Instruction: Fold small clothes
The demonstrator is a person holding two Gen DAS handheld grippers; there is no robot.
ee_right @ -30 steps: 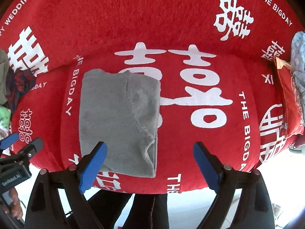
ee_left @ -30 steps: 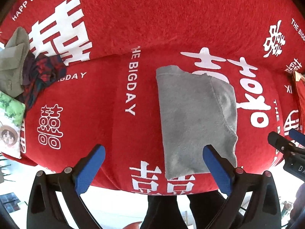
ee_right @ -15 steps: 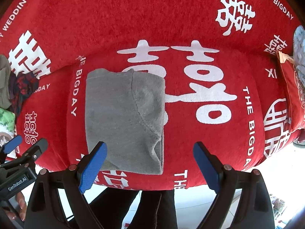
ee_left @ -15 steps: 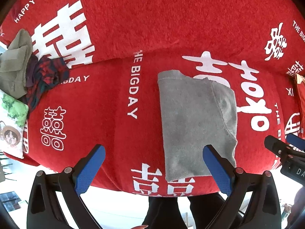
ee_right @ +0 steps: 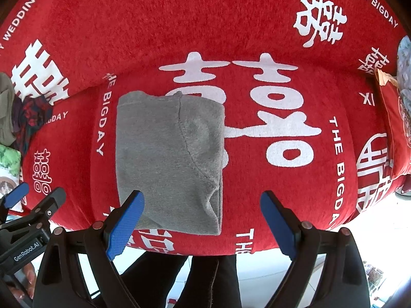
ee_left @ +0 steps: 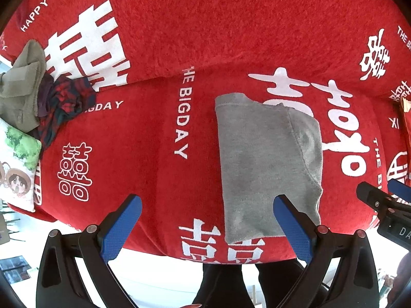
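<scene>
The left gripper point(ee_left: 206, 222), with 2 blue-padded fingers on black arms, is spread wide and grasps nothing; its right pad overlaps the near edge of the garment in this view, though contact cannot be told. The right gripper point(ee_right: 201, 222) is likewise released, jaws wide apart, empty, hovering at the near edge of the cushion.

Over the last second both views have drawn back a little: the folded grey fleece garment point(ee_left: 267, 164) now sits slightly farther up the frames, while its shape is unchanged. I judge that the fold on this piece is finished and both tools are backing off, probably before turning to another item.

The garment lies flat on the seat of the red plush sofa cover with white printed characters point(ee_left: 143, 138), near its front edge.

Counted: 1 folded grey garment; at the far left 1 olive-grey cloth point(ee_left: 23, 87) and 1 dark red plaid cloth point(ee_left: 64, 102), touching, unfolded; 1 white cartoon-print cushion point(ee_left: 18, 164) just below them.
</scene>
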